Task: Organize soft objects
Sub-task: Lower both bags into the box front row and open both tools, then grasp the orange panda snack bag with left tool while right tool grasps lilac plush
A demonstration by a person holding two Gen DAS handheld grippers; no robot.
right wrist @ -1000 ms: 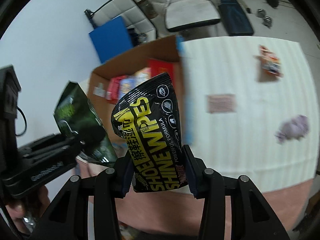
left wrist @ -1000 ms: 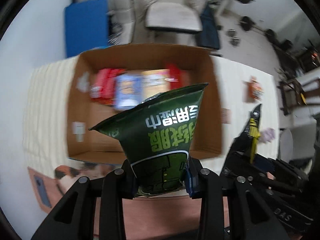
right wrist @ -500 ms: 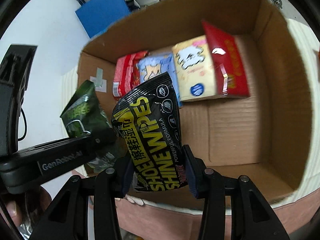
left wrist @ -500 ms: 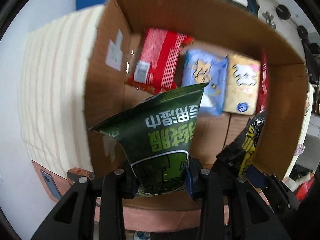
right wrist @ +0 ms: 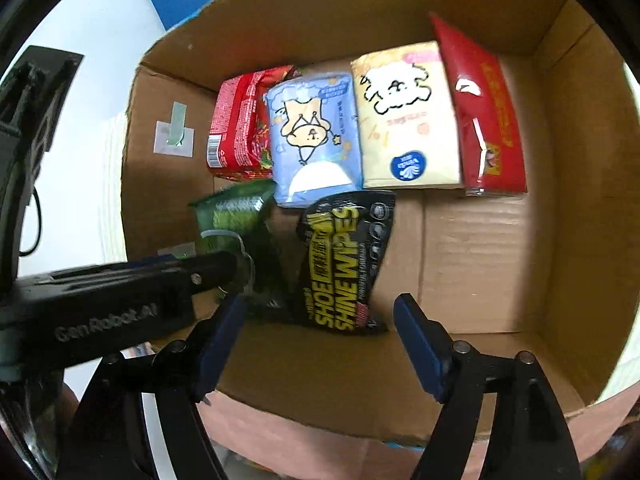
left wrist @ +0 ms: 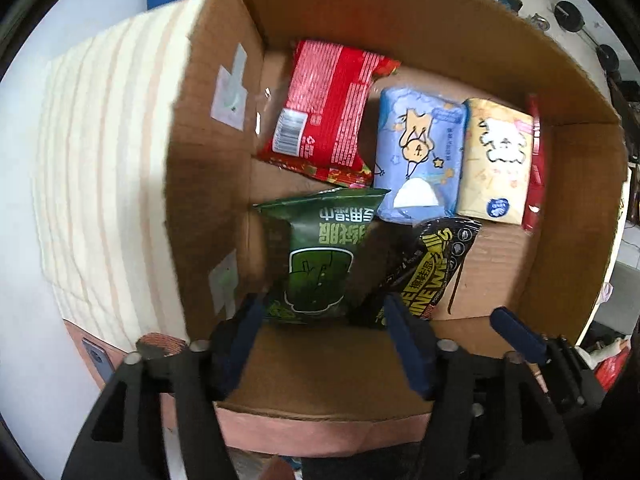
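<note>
- Left hand-held gripper point(left wrist: 324, 320): jaws opening, pads clear of the green wipes pack point(left wrist: 320, 256), which stands between them, tipping into the cardboard box point(left wrist: 400, 12).
- Right hand-held gripper point(right wrist: 320, 320): jaws opening as well, and the black shoe-wipes pack point(right wrist: 344, 264) sits loose between the pads on the box floor.
- Both packs land side by side at the near-left of the box, in front of the back row: red pack point(right wrist: 240, 128), blue tissue pack point(right wrist: 316, 136), cream tissue pack point(right wrist: 404, 116), red pouch point(right wrist: 484, 112).
- Handling, by my read: light, squashy film pouches, slick on the surface; they will crumple, not break.
- Best hold looks like the flat sealed end or across the padded middle, with a gentle squeeze.
</note>
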